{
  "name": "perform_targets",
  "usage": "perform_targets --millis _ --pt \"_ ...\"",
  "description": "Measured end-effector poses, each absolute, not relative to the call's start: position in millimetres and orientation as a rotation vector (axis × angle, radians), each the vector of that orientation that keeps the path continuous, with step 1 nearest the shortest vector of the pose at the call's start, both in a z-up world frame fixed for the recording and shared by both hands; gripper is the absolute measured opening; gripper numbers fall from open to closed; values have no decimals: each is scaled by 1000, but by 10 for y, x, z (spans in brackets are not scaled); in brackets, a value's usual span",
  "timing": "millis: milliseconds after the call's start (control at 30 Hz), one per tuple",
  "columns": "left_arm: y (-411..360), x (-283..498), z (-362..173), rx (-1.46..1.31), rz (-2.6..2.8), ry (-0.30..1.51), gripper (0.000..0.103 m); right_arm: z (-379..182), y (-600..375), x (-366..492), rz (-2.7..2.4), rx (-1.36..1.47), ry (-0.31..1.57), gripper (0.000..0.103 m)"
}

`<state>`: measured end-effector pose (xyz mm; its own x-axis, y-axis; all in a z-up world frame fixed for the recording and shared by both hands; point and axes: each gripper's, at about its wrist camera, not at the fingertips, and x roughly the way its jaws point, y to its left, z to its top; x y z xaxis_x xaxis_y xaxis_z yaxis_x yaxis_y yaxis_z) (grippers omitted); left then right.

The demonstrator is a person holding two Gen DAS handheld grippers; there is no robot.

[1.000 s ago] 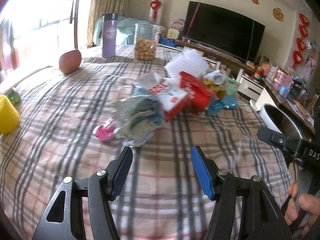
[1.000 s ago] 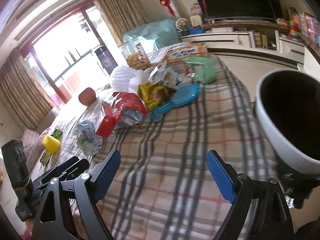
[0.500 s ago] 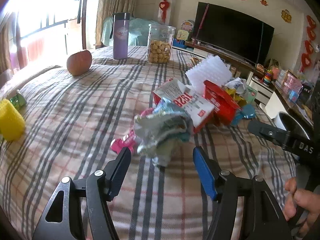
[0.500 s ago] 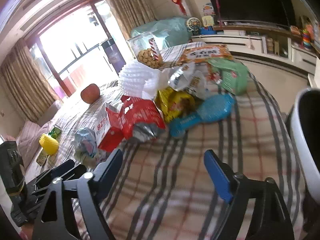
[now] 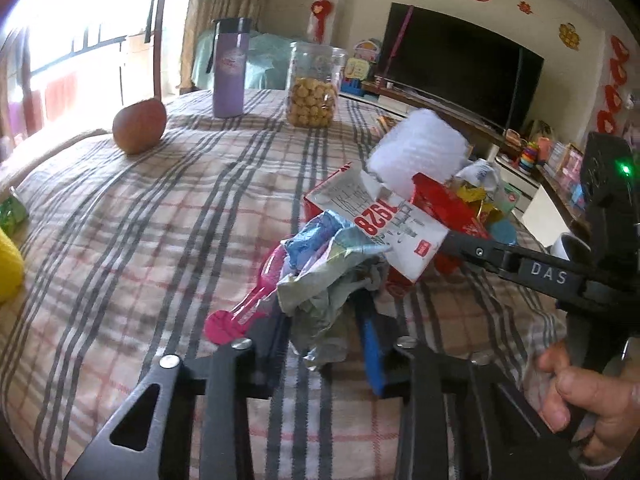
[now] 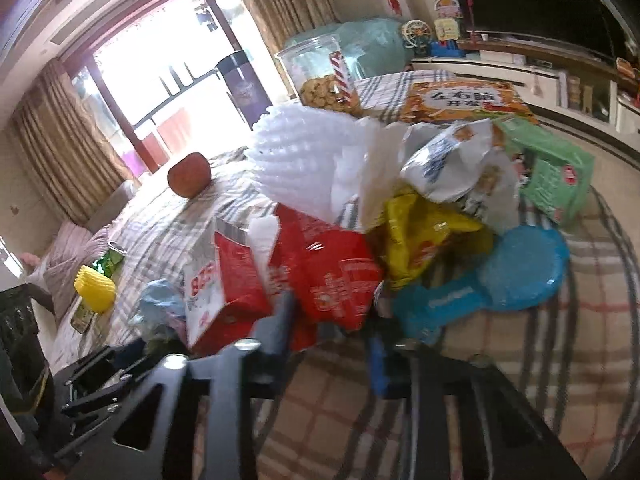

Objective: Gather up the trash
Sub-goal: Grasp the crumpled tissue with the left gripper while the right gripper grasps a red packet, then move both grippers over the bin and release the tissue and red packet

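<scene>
A heap of trash lies on the plaid-covered table [image 5: 140,240]. My left gripper [image 5: 322,332] is closing, and a crumpled pale blue-green wrapper [image 5: 328,280] fills the gap between its fingers; a pink plastic piece [image 5: 244,312] lies just left. My right gripper [image 6: 330,332] is closing too, its fingers on the lower edge of a red snack bag [image 6: 332,272]. Beside that bag are a red-and-white carton [image 6: 216,280], white foam netting [image 6: 304,152], a yellow bag [image 6: 424,240], a blue plastic blister pack [image 6: 500,280] and a green box [image 6: 552,176]. The right gripper's arm [image 5: 540,276] crosses the left wrist view.
At the table's far side stand an apple [image 5: 139,126], a purple flask [image 5: 229,76] and a cookie jar [image 5: 314,88]. A yellow object [image 5: 8,264] sits at the left edge, an orange box [image 6: 460,100] behind the heap. A hand [image 5: 588,396] holds the right gripper.
Both grippers moved forward into the heap and their jaws narrowed, the left around the crumpled wrapper, the right around the red bag. The white bin has left the right wrist view.
</scene>
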<state>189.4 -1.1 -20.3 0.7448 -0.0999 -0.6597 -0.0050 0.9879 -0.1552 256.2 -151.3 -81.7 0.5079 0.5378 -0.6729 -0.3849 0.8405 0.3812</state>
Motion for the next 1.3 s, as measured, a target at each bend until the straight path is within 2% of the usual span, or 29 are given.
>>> perform_targets --millis 33,67,267,667,1300 --pt "-26 1886 -195 -140 -54 722 25 -803 -1514 2529 567 189 869 15" --pt "-29 1887 -199 -134 -56 718 23 -791 -1520 2503 572 190 865 7" --pt "-72 1771 -189 -142 -84 713 19 -731 -1696 2274 583 230 859 2" --pt "-396 1565 -147 -129 -199 713 19 -543 -2310 1768 521 296 815 1" --pt "-954 1671 -54 -56 -326 701 19 -319 -3009 1447 397 341 749 1"
